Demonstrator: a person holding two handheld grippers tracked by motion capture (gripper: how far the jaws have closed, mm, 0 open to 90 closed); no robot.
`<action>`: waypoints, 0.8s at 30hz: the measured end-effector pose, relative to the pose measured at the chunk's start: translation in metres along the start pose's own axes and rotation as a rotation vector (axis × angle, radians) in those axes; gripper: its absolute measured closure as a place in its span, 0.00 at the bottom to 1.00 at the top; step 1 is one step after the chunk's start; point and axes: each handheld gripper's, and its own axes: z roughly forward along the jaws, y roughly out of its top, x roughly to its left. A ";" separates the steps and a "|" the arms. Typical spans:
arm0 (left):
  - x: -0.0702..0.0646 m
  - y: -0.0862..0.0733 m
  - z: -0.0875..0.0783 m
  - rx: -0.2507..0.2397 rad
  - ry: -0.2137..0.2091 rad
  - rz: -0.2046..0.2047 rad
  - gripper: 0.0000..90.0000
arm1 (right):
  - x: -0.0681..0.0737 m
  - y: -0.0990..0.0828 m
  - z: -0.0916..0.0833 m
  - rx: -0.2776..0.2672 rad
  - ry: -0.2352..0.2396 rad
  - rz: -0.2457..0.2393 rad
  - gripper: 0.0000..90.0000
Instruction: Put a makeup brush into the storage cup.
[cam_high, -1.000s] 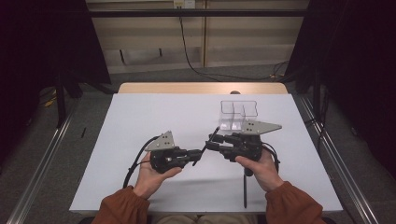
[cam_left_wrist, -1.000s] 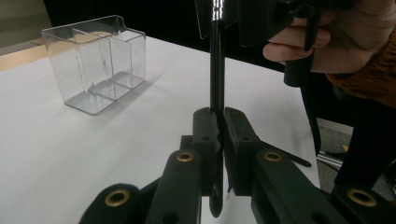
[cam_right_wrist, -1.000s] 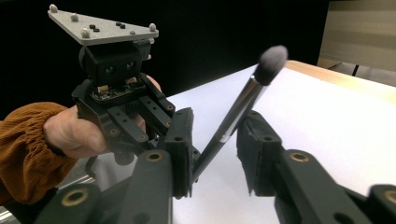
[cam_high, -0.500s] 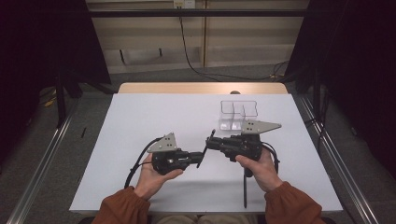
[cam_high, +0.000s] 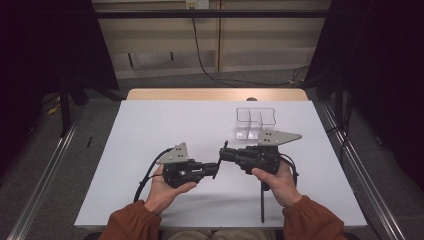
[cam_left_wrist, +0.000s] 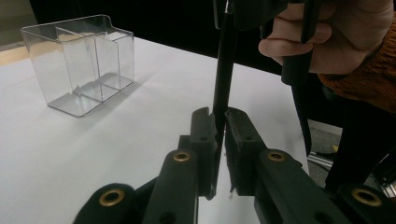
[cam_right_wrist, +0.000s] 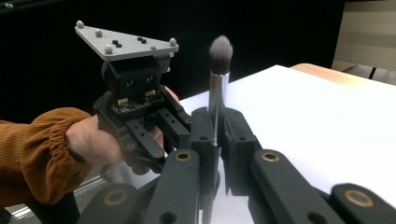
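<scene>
Grippers meet tip to tip over the near middle of the table (cam_high: 150, 125), the left gripper (cam_high: 216, 169) in the person's left hand (cam_high: 167, 189) and the right gripper (cam_high: 223, 151) in the right hand (cam_high: 277, 181), each with a grey plate on top and a cable trailing toward the near edge. Between them is a makeup brush (cam_right_wrist: 218, 74): the right gripper view shows its jaws closed on the silver ferrule, with the dark bristle head standing up past the jaw tips and the left gripper facing it close behind. The left gripper view shows that gripper's jaws nearly closed on the thin black handle (cam_left_wrist: 223, 70), which runs up and out of the jaws toward the right hand. So the brush lies along the line between the two tools, roughly parallel to the near edge, bristles toward the left gripper, handle toward the right; from the high view it is too small and too hidden by the jaws to make out. A clear plastic organiser (cam_high: 255, 122) with divided compartments stands toward the far right corner, well apart from the grippers, just behind the right gripper's plate; the left gripper view shows its inner walls plainly. Nothing lies between it and the tools. Beyond the far edge a wooden strip, a wall and a hanging cable show, with dark curtains either side.
</scene>
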 end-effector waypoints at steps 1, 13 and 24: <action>0.000 0.000 0.000 -0.002 0.006 0.000 0.87 | 0.000 0.000 0.000 -0.001 0.002 0.000 0.94; 0.001 0.000 -0.002 -0.027 0.045 -0.032 0.58 | -0.001 0.001 -0.003 -0.006 -0.003 -0.004 0.94; 0.004 0.002 -0.005 -0.026 0.106 -0.058 0.27 | -0.002 0.002 -0.005 -0.011 -0.011 0.000 0.94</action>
